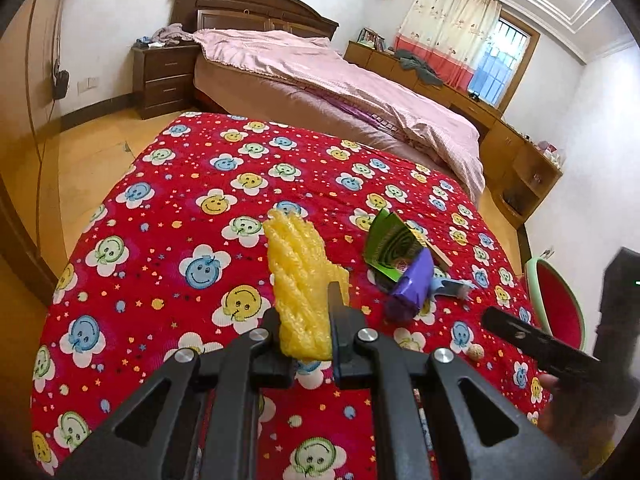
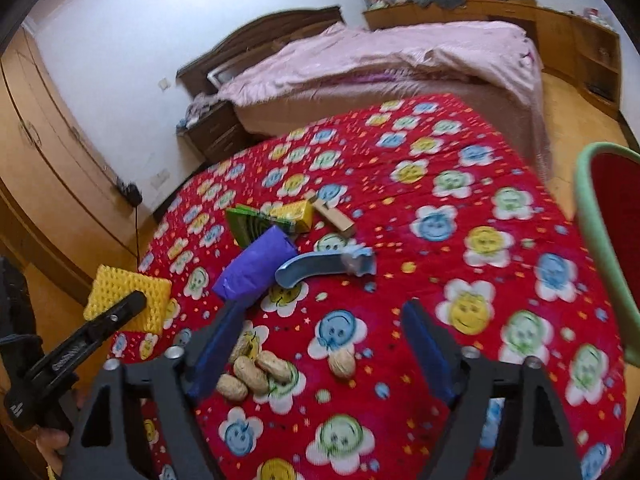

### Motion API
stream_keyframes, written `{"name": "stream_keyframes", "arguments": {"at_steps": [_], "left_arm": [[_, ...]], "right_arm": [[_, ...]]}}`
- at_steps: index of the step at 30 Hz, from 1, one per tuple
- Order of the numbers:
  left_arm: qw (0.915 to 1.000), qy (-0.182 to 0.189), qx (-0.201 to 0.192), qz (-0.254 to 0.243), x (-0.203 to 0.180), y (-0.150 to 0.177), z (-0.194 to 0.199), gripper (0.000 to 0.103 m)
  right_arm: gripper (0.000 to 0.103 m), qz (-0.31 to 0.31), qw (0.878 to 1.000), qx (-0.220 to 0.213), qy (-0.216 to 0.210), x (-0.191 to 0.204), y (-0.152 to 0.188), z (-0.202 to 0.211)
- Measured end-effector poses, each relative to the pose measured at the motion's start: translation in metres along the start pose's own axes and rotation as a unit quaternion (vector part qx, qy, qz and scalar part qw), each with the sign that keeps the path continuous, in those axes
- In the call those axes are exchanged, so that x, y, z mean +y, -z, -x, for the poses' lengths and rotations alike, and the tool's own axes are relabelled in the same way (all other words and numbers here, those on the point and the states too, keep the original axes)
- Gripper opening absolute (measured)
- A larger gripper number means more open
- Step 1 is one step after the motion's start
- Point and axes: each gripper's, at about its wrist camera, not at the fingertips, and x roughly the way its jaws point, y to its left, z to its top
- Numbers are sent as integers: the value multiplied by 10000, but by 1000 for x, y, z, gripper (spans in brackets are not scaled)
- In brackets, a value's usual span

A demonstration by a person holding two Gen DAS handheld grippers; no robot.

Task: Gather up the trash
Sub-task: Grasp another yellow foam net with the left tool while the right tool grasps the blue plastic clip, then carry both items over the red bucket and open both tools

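Note:
My left gripper is shut on a yellow foam net sleeve and holds it above the red smiley cloth; the sleeve also shows in the right wrist view. My right gripper is open and empty above the cloth. Several peanut shells and a walnut lie between its fingers. Beyond lie a purple wrapper, a blue plastic piece, a green packet, a yellow box and a wooden block.
A green-rimmed red basket stands at the table's right edge, also in the left wrist view. A bed with a pink cover is behind. A nightstand and wooden cabinets line the walls.

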Motion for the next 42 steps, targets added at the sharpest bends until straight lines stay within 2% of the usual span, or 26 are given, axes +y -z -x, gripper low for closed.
{"name": "stream_keyframes", "arguments": {"at_steps": [4, 5, 7, 15, 18, 19, 20, 22, 30, 36, 42], "left_arm": [[9999, 26, 27, 131, 6, -1, -7, 11], [9999, 28, 35, 154, 7, -1, -8, 11], [9998, 32, 55, 181, 10, -2, -11, 11], [9998, 90, 115, 141, 9, -2, -19, 11], [9998, 83, 109, 143, 8, -2, -19, 11], [9998, 76, 105, 147, 7, -1, -19, 11], [9998, 76, 102, 144, 7, -1, -18, 11], [9999, 98, 90, 96, 4, 0, -17, 11], [9998, 201, 5, -3, -6, -1, -6, 11], [9995, 321, -67, -14, -16, -3, 8, 11], [9984, 474, -199, -224, -38, -4, 27, 11]], "right_arm": [[87, 89, 9996, 113, 248, 0, -4, -24], [93, 133, 9994, 104, 305, 0, -5, -29], [100, 227, 9989, 100, 395, 1, -8, -38], [100, 533, 9961, 157, 678, 10, -16, -60], [91, 550, 9950, 96, 825, 12, -18, -62], [83, 554, 9949, 85, 844, 12, -18, -63], [78, 546, 9949, 78, 839, 12, -18, -62], [78, 477, 9955, 40, 813, 10, -18, -61], [78, 150, 9988, 51, 459, 0, -18, -47], [78, -26, 9994, -228, 259, -5, -14, -12], [78, -274, 9979, -575, 137, -18, -10, 32]]}}
